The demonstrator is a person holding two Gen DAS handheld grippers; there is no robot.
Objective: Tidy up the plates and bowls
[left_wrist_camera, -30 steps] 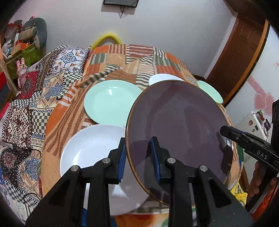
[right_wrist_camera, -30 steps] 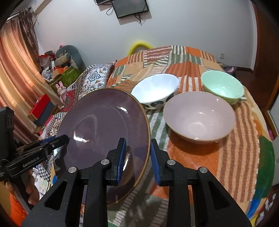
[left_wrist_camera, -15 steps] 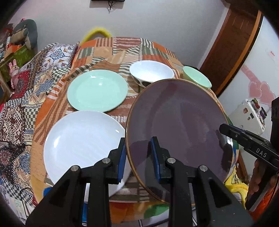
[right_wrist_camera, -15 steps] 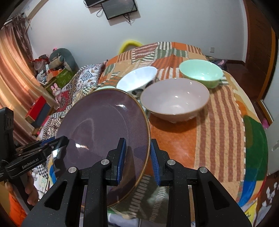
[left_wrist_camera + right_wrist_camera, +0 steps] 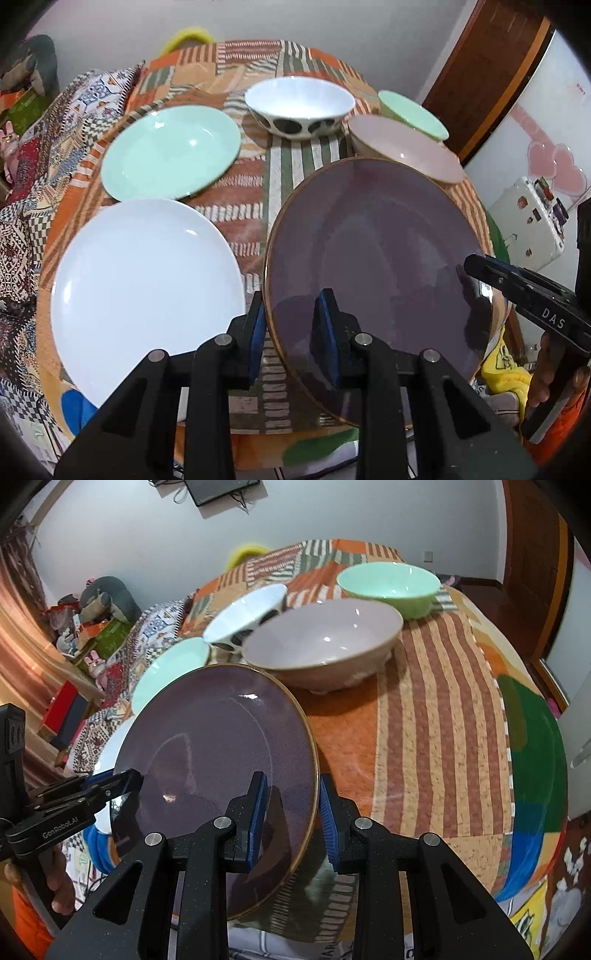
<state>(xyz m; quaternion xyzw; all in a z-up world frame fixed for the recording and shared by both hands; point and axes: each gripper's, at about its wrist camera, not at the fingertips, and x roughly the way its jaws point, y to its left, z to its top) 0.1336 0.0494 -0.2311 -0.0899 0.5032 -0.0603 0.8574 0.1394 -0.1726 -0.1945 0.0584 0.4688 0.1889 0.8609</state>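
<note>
Left gripper [image 5: 290,328] and right gripper [image 5: 290,812] each clamp opposite rims of the purple plate [image 5: 376,266], held tilted beside the white plate [image 5: 144,288].

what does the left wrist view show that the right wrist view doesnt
Only the left wrist view shows the white plate in full and the white suitcase. Only the right wrist view shows the wall screen and the curtain. Both show the purple plate, gripped at opposite rims by the left gripper and right gripper, plus the pink bowl.
</note>
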